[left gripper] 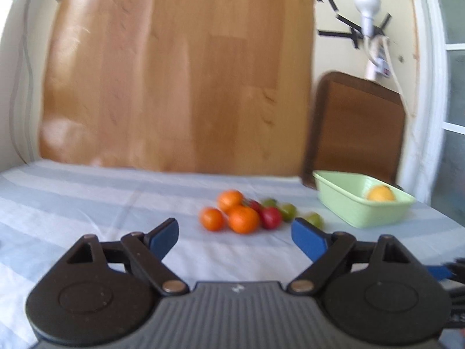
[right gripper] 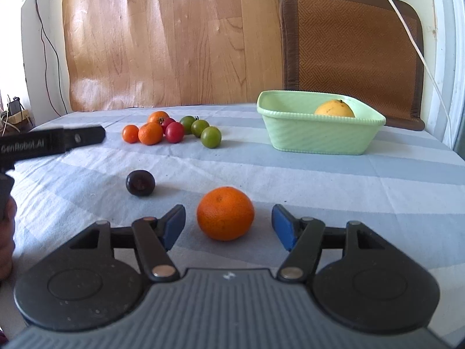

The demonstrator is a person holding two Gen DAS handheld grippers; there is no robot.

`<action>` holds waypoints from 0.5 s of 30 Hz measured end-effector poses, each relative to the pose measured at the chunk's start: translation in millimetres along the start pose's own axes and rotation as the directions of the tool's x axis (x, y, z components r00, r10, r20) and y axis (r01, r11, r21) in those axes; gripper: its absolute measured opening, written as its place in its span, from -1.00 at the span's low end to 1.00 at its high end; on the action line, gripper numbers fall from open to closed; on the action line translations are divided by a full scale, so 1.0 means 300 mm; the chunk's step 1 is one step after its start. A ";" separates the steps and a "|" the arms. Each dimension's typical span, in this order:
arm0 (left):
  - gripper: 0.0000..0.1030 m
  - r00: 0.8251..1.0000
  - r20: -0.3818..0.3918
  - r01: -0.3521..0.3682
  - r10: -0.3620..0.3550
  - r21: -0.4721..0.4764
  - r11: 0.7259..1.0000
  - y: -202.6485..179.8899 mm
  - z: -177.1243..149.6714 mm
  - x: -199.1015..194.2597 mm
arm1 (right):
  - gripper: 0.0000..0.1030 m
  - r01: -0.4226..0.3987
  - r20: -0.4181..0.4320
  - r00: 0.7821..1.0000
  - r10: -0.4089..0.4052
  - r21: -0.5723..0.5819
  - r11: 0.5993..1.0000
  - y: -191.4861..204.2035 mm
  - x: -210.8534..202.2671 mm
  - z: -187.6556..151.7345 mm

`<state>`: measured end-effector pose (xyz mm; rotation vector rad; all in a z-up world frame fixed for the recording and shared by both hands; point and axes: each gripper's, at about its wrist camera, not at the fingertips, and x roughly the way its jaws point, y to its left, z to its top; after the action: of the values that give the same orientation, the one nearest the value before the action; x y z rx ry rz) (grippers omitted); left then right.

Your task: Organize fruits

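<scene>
My right gripper (right gripper: 228,225) is open, its blue pads either side of a big orange (right gripper: 225,213) lying on the striped cloth, not touching it. A dark plum (right gripper: 140,182) lies left of it. Farther back is a pile of small oranges (right gripper: 150,133), red tomatoes (right gripper: 174,132) and green tomatoes (right gripper: 211,137). A light green basin (right gripper: 319,139) at the right holds a yellow fruit (right gripper: 334,108). My left gripper (left gripper: 235,237) is open and empty, above the cloth short of the pile (left gripper: 243,219); the basin (left gripper: 357,206) stands to its right.
The left gripper's body (right gripper: 52,142) reaches in from the left edge of the right wrist view. A wooden board (right gripper: 171,37) and a brown woven mat (right gripper: 351,46) lean on the wall behind the table. A white cable (right gripper: 412,40) hangs at the right.
</scene>
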<state>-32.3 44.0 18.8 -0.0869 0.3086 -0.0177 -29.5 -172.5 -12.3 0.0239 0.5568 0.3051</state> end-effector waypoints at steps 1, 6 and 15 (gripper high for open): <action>0.76 0.999 0.024 -0.034 0.034 0.002 0.999 0.012 0.003 -0.004 | 0.31 0.000 -0.001 1.000 0.000 0.002 1.000 -0.001 0.000 0.000; 0.84 0.990 0.069 -0.122 0.121 0.008 0.993 0.029 -0.006 -0.017 | 0.31 0.002 -0.003 1.000 -0.002 0.009 1.000 -0.005 0.001 0.001; 1.00 0.980 0.126 -0.163 0.152 0.081 0.983 -0.021 -0.011 -0.047 | 0.32 0.006 0.001 1.000 -0.006 0.014 1.000 -0.008 -0.001 0.002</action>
<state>-46.8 37.9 20.5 0.0276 0.1939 0.1304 -28.7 -174.9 -11.8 0.0361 0.5581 0.2953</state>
